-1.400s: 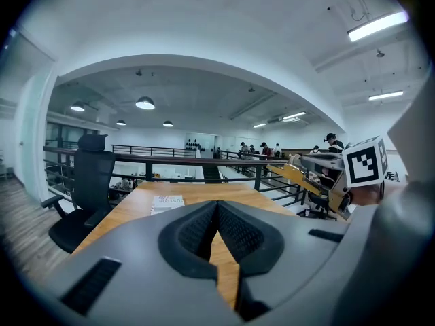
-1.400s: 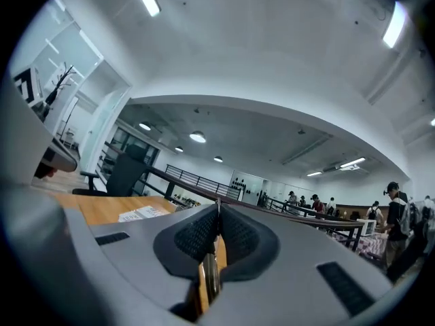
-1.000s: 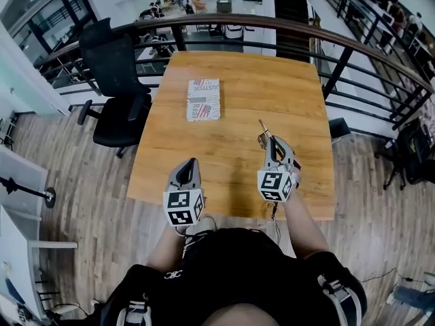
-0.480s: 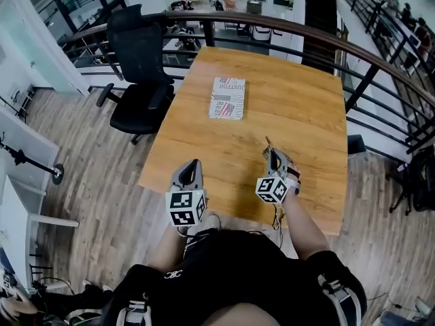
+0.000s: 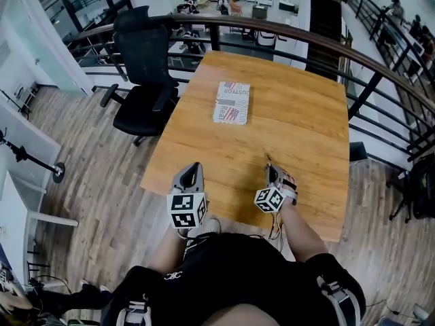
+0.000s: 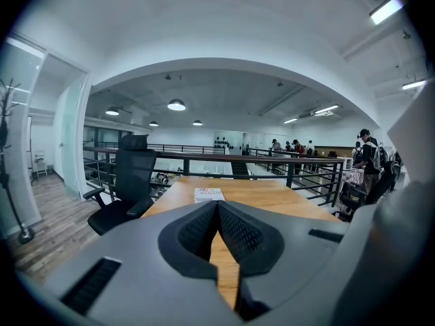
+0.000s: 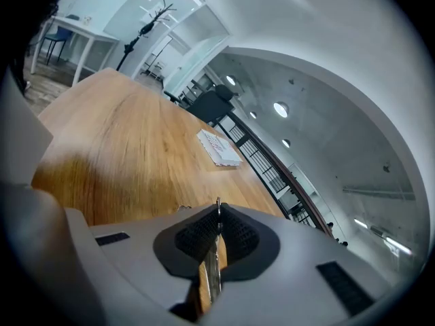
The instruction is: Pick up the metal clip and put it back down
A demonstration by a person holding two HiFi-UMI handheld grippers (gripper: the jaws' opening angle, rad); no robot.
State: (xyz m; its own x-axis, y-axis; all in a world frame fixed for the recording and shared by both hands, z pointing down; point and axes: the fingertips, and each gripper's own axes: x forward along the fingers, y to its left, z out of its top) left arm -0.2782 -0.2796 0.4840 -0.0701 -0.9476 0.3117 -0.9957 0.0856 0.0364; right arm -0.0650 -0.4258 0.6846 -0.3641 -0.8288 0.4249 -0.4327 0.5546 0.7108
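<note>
The thin metal clip (image 7: 216, 250) stands edge-on between the pads of my right gripper (image 7: 217, 226), which is shut on it. In the head view the clip's tip (image 5: 268, 160) sticks out ahead of the right gripper (image 5: 272, 171), over the near right part of the wooden table (image 5: 299, 114). Whether the clip touches the wood I cannot tell. My left gripper (image 5: 193, 170) hangs over the table's near edge, to the left. Its jaws (image 6: 218, 212) meet at the tips with nothing between them.
A white printed booklet (image 5: 232, 102) lies on the table's far middle, also seen as booklet (image 6: 209, 194) and booklet (image 7: 219, 147). A black office chair (image 5: 143, 66) stands at the table's far left. A dark curved railing (image 5: 353, 53) runs behind and along the right side.
My right gripper has drawn back toward the table's near edge with the clip still in it. The left gripper has hardly moved. The head view has shifted a little.
</note>
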